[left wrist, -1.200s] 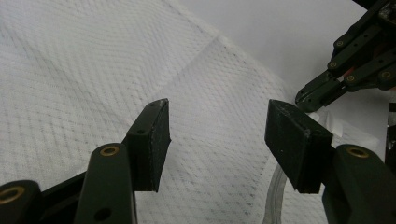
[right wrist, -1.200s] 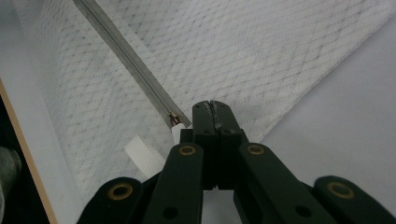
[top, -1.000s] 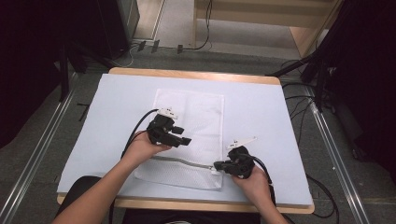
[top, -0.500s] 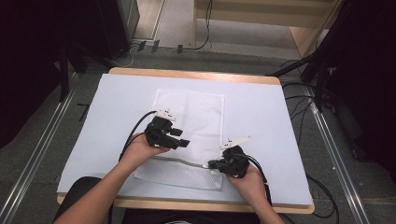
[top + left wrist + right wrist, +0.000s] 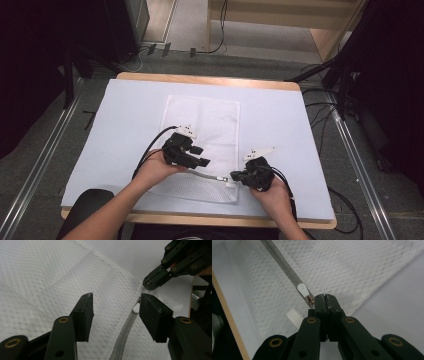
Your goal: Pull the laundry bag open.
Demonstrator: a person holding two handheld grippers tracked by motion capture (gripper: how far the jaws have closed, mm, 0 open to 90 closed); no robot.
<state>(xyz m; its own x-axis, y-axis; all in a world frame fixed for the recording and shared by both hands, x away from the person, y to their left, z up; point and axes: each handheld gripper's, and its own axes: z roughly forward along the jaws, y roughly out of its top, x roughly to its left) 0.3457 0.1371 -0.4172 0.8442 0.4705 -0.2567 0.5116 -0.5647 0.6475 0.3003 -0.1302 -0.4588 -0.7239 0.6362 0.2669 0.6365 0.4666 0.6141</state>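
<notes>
My right gripper (image 5: 325, 297), low and centre in its own view, has its jaws pressed together with no gap; they sit at the end of the grey zipper (image 5: 284, 266) of a white mesh bag (image 5: 362, 267), and I cannot tell whether they pinch the fabric edge there. The white zipper pull (image 5: 302, 289) lies just up and left of the tips, touching the zipper line, which runs away to the upper left of that frame. A small white tag (image 5: 293, 316) pokes out left of the jaws.

My left gripper (image 5: 116, 311), seen in its own view, stands with jaws apart and has just been closing in; the zipper (image 5: 125, 330) passes between them without the pads touching it. The pull (image 5: 135, 308) sits just beside the right-hand pad. The other gripper (image 5: 150, 283) comes in from the upper right of that frame, tips down on the bag's edge.

From the high view, the left gripper (image 5: 200, 156) is left of centre and the right gripper (image 5: 236, 176) lower right of it, near each other over the near end of the mesh bag (image 5: 210, 120), which lies flat on the white-covered table (image 5: 125, 115), its zipper (image 5: 205, 176) stretched between the two
</notes>
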